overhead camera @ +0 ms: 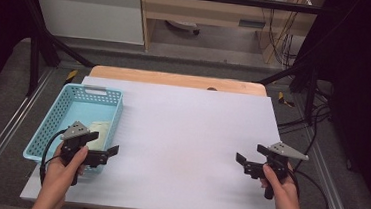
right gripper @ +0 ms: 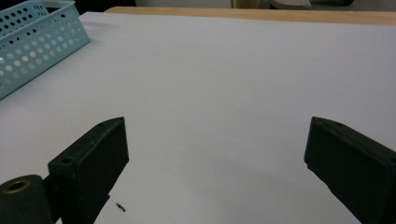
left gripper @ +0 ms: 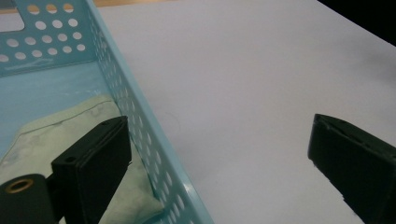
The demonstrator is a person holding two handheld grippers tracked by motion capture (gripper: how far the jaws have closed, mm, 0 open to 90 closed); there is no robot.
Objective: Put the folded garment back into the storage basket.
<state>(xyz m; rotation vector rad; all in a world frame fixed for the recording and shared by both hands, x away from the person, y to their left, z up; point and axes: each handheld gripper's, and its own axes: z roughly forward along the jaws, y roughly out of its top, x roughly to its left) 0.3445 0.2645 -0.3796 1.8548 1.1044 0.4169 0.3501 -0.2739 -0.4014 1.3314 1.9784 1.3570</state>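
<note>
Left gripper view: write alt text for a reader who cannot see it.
The open left gripper straddles the near right wall of a light blue perforated basket, one jaw inside above a pale green folded cloth, the other over the white table.

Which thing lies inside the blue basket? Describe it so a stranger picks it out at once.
Start at the white table sheet and go to its left edge, where a light blue perforated basket stands. On its floor, at the near end beside the left gripper, lies a flat, pale greenish pouch. It is the basket's single soft, creased item.
</note>
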